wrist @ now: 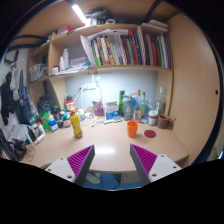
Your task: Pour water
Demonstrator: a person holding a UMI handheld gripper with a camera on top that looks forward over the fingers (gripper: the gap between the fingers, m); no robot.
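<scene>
My gripper (112,160) hangs open above the near part of a light wooden desk (105,148), with nothing between its purple pads (80,157). An orange cup (132,128) stands on the desk beyond the right finger. Behind it, near the wall, stand several bottles (128,106). A yellow bottle (76,124) stands further left on the desk, beyond the left finger.
A bookshelf (128,48) full of books hangs above the desk. The desk's left side is crowded with small containers (48,122) and clutter. A side panel (196,90) bounds the desk on the right. Below the desk's front edge lies something blue (108,178).
</scene>
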